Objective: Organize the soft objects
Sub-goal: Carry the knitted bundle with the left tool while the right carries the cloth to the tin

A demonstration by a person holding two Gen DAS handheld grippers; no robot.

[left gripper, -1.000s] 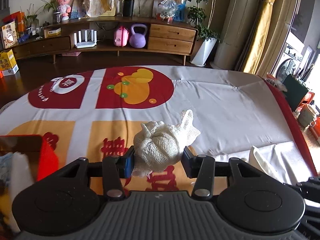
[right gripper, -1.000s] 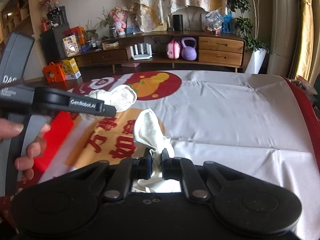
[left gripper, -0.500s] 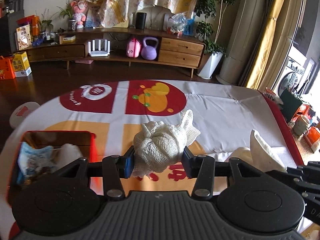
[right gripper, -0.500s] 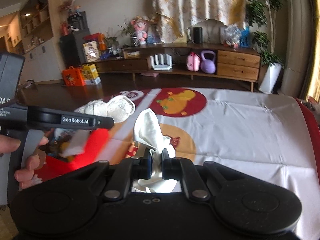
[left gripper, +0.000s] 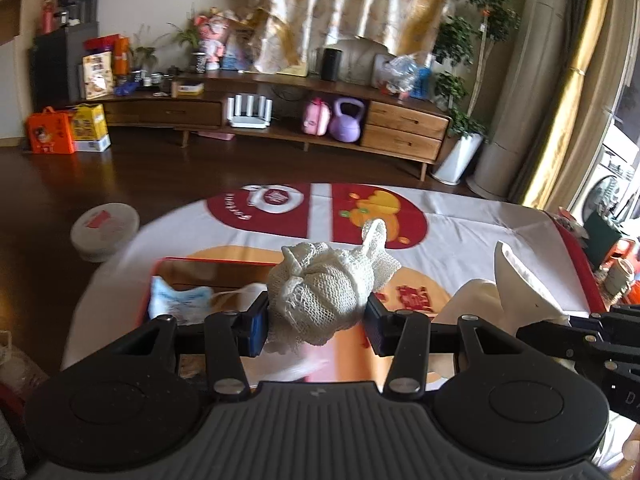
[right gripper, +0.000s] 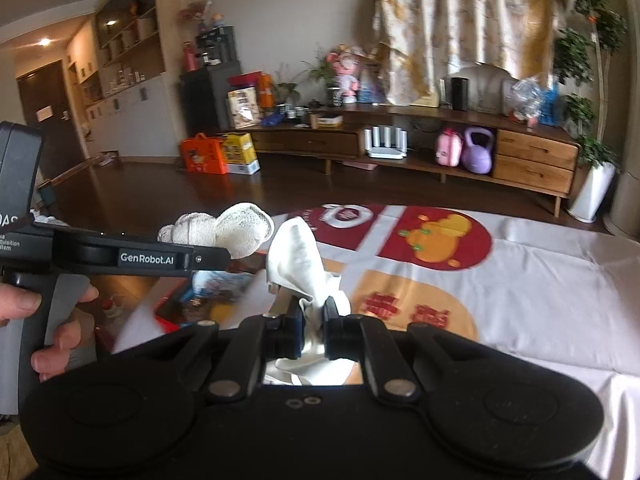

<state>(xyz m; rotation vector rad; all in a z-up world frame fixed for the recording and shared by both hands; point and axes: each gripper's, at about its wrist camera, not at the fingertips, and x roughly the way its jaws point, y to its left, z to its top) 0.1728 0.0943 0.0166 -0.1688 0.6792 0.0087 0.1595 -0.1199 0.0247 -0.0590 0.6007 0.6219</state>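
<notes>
My left gripper (left gripper: 316, 322) is shut on a bunched white mesh cloth (left gripper: 320, 284) and holds it above the table, over the near right part of a red box (left gripper: 192, 266). The box holds a blue-white packet (left gripper: 176, 300) and other soft items. My right gripper (right gripper: 312, 320) is shut on a smooth white cloth (right gripper: 300, 268) that stands up between its fingers. In the right wrist view the left gripper (right gripper: 144, 258) with the mesh cloth (right gripper: 224, 232) is at the left, over the red box (right gripper: 168, 316). The white cloth shows at right in the left wrist view (left gripper: 516, 280).
The table carries a white cloth with red and orange prints (left gripper: 376, 216). A round white stool (left gripper: 105, 230) stands on the dark floor left of the table. A long wooden sideboard (left gripper: 280, 116) lies across the room.
Both grippers have lifted and swung left with their cloths. The red box has come from the far left edge to under the left gripper.
</notes>
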